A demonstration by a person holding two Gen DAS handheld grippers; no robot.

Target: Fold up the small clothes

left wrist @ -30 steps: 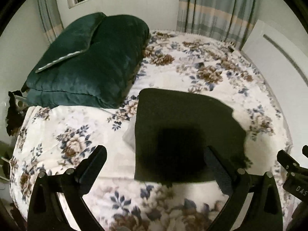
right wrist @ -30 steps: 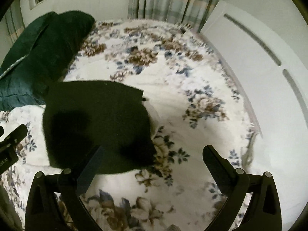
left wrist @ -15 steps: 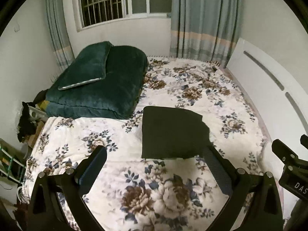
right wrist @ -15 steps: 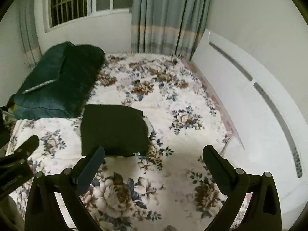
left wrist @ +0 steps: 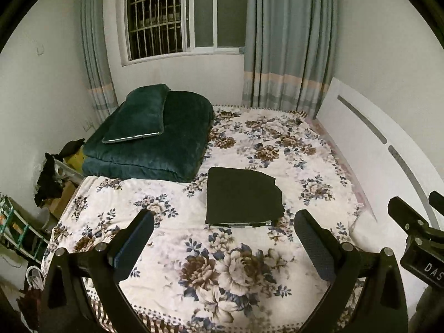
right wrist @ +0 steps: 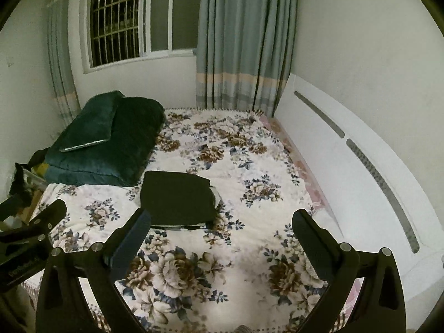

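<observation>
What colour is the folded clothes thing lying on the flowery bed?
The folded garment is black, lying flat on the floral bedspread. The left wrist view shows it best.

Both wrist cameras look forward and down from above the near edge of the white floral-print bedspread [left wrist: 172, 194], well back from it and facing the barred window [left wrist: 155, 22]. The left view sits further left. Both share the folded black garment [left wrist: 242, 195] [right wrist: 177, 197], dark green quilt [right wrist: 111, 141] and white headboard [right wrist: 347, 161].

Right tongs [left wrist: 416, 222] cut off at frame edge; items beneath black garment [left wrist: 242, 195] mostly hidden.
</observation>
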